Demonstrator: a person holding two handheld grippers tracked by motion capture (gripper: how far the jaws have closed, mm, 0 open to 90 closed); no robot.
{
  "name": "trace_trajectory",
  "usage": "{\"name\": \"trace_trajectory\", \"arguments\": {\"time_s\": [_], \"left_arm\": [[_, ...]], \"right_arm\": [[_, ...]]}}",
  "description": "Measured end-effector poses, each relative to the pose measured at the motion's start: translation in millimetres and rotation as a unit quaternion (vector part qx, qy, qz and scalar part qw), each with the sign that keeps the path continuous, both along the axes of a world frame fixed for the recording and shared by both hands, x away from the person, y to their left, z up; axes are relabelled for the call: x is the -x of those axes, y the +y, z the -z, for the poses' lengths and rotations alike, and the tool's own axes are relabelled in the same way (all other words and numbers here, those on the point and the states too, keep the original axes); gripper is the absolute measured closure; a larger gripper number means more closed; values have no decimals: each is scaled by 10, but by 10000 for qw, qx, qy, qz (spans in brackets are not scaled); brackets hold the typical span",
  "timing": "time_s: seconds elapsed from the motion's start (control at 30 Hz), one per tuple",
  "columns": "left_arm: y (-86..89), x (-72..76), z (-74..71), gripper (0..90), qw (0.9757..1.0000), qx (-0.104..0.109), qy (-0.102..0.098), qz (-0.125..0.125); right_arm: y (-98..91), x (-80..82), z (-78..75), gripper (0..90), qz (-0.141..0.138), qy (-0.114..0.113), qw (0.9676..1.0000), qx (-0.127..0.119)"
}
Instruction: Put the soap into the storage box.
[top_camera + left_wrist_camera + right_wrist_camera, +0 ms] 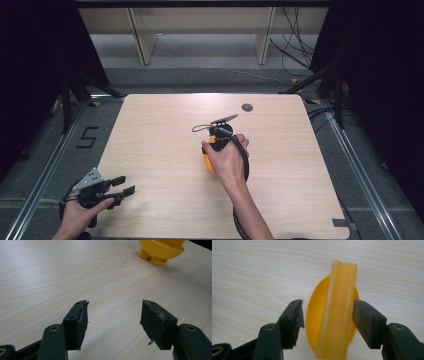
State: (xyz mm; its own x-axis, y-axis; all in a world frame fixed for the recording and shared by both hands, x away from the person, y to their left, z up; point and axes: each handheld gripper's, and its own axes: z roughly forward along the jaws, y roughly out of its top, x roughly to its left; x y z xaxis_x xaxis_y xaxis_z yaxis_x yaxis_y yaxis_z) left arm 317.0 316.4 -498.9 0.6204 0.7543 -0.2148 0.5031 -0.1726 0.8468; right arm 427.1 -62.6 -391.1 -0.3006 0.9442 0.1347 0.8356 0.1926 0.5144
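A yellow bowl-shaped holder (312, 315) stands on the wooden table (150, 140), with a pale yellow ridged stick (339, 302) upright in it. My right gripper (327, 307) points down over it, jaws wide. The stick is between them: the left pad is clear of it and the right pad is close beside it. In the high view the right hand (227, 155) covers most of the holder (206, 162) at the table's middle. My left gripper (126, 185) rests near the front left corner, open with nothing between its jaws (113, 307). The holder's round feet (160, 261) show far off.
A dark round grommet (247, 107) sits in the tabletop near the back edge. The right gripper's cable (245, 170) trails along the forearm. A floor marking shaped like a 5 (87, 136) lies left of the table. Wooden shelving (200, 30) stands behind.
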Motion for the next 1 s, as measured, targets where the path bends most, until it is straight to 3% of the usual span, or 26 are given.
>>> {"name": "trace_trajectory", "arguments": {"time_s": [0.03, 0.17, 0.2, 0.27, 0.3, 0.4, 0.43, 0.5, 0.53, 0.67, 0.73, 0.77, 1.0], "left_arm": [[0, -1, 1, 381, 10000, 7, 3, -6], [0, -2, 0, 380, 10000, -14, -5, 6], [-1, -2, 1, 380, 10000, -2, -1, -3], [0, -4, 1, 380, 10000, 14, 7, -25], [-2, -3, 2, 380, 10000, 8, 6, -24], [3, -6, 2, 380, 10000, -8, -22, 2], [3, -6, 2, 380, 10000, -12, -16, -8], [2, -4, 2, 380, 10000, -57, 1, -54], [0, -5, 7, 380, 10000, -15, 17, -72], [1, -6, 4, 380, 9999, -66, 16, -85], [0, -7, 6, 380, 9999, -64, 22, -89], [-1, -8, 7, 380, 9999, -64, 23, -89], [-4, -13, 14, 380, 10000, -4, 48, -74]], "right_arm": [[-14, 24, -28, 423, 67, 69, 9999, -52], [-147, 101, -86, 429, -218, -4, 9993, -304], [-179, 128, -98, 430, -133, 72, 9993, -335], [-279, 153, -99, 436, -341, -67, 9987, -363], [-308, 170, -116, 436, -333, -14, 9988, -346], [-445, 206, -115, 442, -602, -138, 9969, -489], [-474, 229, -108, 446, -551, -51, 9969, -564], [-568, 270, -70, 451, -591, -29, 9958, -694], [-624, 279, -32, 455, -656, -94, 9958, -626], [-816, 365, 93, 465, -661, 8, 9953, -704], [-940, 400, 178, 474, -819, -94, 9943, -679], [-977, 429, 203, 478, -738, -11, 9943, -767], [-1298, 555, 450, 493, -674, -42, 9959, -609]]}}
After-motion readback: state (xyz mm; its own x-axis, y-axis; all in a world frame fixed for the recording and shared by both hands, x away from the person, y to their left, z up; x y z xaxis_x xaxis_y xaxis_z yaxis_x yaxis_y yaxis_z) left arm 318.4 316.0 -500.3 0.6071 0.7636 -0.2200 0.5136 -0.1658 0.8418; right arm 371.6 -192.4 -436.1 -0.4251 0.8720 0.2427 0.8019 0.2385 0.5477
